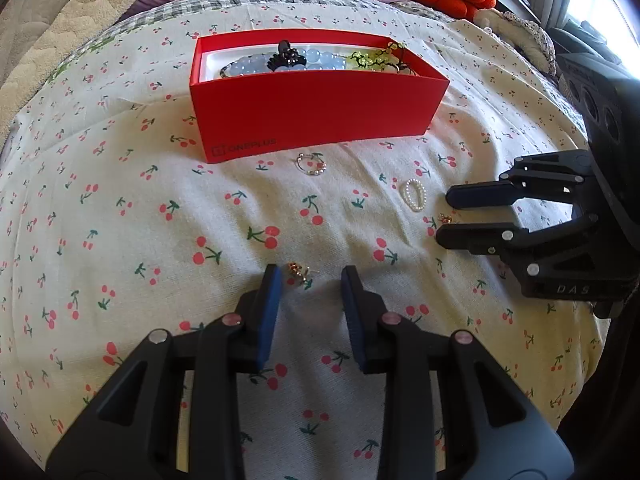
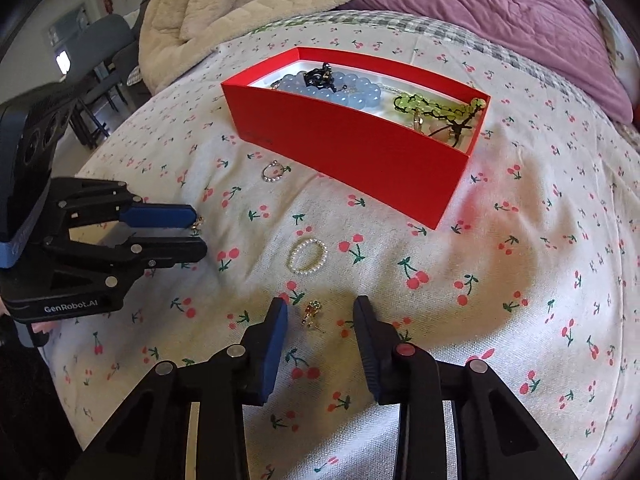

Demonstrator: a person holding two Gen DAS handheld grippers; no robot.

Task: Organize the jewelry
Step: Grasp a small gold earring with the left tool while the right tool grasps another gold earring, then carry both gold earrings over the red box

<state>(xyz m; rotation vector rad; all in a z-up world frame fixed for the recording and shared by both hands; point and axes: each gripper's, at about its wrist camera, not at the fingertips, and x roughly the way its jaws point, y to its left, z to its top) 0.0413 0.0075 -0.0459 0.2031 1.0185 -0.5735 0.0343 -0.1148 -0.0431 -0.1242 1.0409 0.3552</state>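
Bead bracelets already sit in red box (image 1: pixel 316 116); silver ring (image 1: pixel 311 163), pearl ring (image 2: pixel 307 256), two gold earrings remain; left gripper (image 1: pixel 310 280) and right gripper (image 2: pixel 320 312) each straddle one, pads clear.

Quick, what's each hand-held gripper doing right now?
Left hand-held gripper: open, straddling a small gold earring.
Right hand-held gripper: open around another gold earring.

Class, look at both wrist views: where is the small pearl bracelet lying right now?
The pearl bracelet lies on the cherry-print sheet, outside the red box and in front of it, just beyond the right gripper and its small gold earring.
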